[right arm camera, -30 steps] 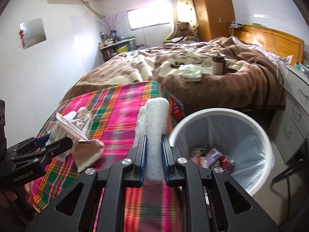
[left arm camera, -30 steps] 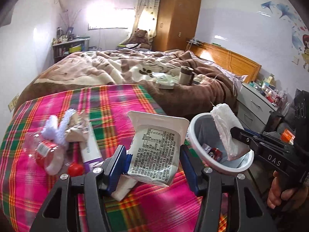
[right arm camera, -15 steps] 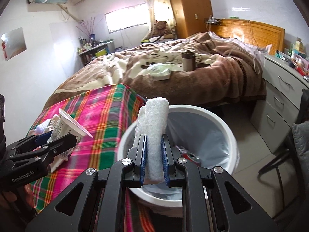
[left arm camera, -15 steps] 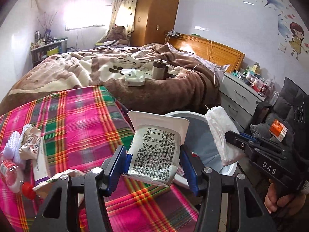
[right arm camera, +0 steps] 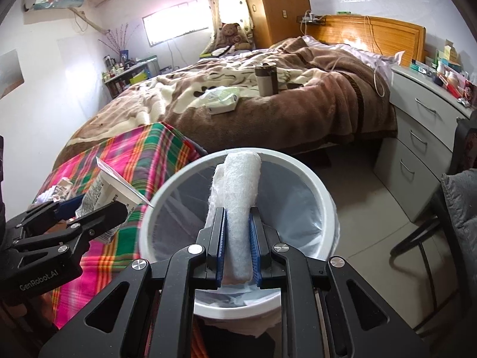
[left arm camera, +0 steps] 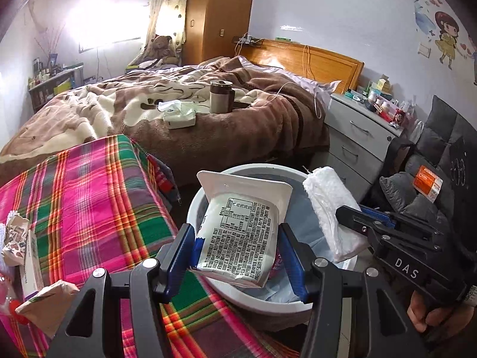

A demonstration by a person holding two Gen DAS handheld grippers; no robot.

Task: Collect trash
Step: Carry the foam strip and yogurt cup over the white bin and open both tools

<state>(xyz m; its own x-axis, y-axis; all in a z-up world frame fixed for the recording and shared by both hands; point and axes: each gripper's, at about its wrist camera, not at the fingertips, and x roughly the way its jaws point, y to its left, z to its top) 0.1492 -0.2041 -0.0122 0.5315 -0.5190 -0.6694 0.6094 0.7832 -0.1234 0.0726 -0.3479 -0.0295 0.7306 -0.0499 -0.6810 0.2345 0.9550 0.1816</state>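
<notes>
My left gripper point(left arm camera: 237, 253) is shut on a white plastic cup point(left arm camera: 238, 229) with black print, held over the near rim of the white trash bin point(left arm camera: 195, 205). In the right wrist view the same cup point(right arm camera: 111, 191) sits at the bin's left edge, in the left gripper point(right arm camera: 98, 211). My right gripper point(right arm camera: 237, 244) is shut on a folded white tissue wad point(right arm camera: 238, 191), which hangs above the bin's point(right arm camera: 325, 197) open mouth. From the left wrist view the wad point(left arm camera: 331, 208) and right gripper point(left arm camera: 360, 223) show at the bin's right side.
A pink and green plaid table point(left arm camera: 83, 197) on the left carries more wrappers point(left arm camera: 18, 235) and a crumpled paper bag point(left arm camera: 47, 301). Behind stands a bed point(left arm camera: 193, 110) with a tumbler point(left arm camera: 220, 96) and tissue pack point(left arm camera: 179, 116). A grey drawer unit point(right arm camera: 423, 137) and dark chair point(left arm camera: 438, 185) are to the right.
Both grippers have swung right from above the plaid table to over the trash bin, each keeping its grip. The bin now fills the centre of both views.
</notes>
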